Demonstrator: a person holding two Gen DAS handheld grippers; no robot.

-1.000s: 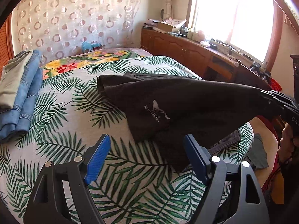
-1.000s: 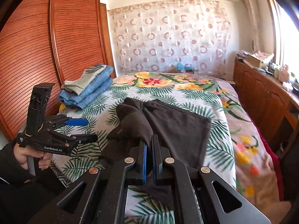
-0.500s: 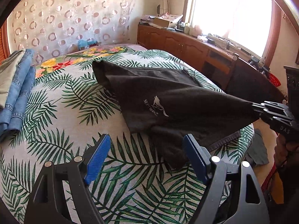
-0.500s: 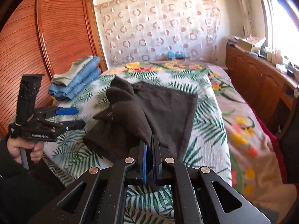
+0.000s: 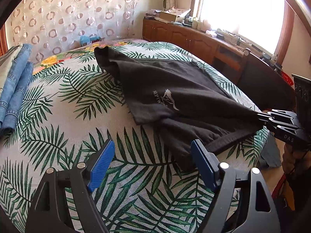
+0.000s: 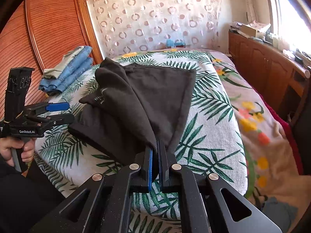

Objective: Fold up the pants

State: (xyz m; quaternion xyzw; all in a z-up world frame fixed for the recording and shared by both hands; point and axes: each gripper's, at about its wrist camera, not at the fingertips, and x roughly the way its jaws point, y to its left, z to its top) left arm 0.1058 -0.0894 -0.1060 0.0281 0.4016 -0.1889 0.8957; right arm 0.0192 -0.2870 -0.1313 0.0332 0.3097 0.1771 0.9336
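Right now a person stands at the foot of a bed [image 5: 81,174] covered in a palm-leaf print, a gripper in each hand. One pair of dark pants [image 5: 175,89] lies across the bedspread toward its near right corner, partly doubled over, a small pale logo facing up. The right gripper [image 6: 155,151] is clamped onto one corner of the fabric and holds it just off the mattress edge, so a taut ridge runs from that corner back into the cloth; this looks like a pull meant to draw the layers flat and straight before the next fold. The left gripper [image 5: 151,163] hangs low over bare bedspread beside the near edge of the pants, its two blue-padded fingers [image 5: 101,163] spread wide and holding nothing, probably lined up to take the loose lower edge that droops there.

By count: two grippers, one pair of pants being worked, and one stack of folded jeans [image 6: 68,73] at the far left of the bed beside a slatted wooden wardrobe [image 6: 48,29]. That stack shows two blue pairs and one pale one on top, well apart from the dark pants, seemingly set aside as finished.
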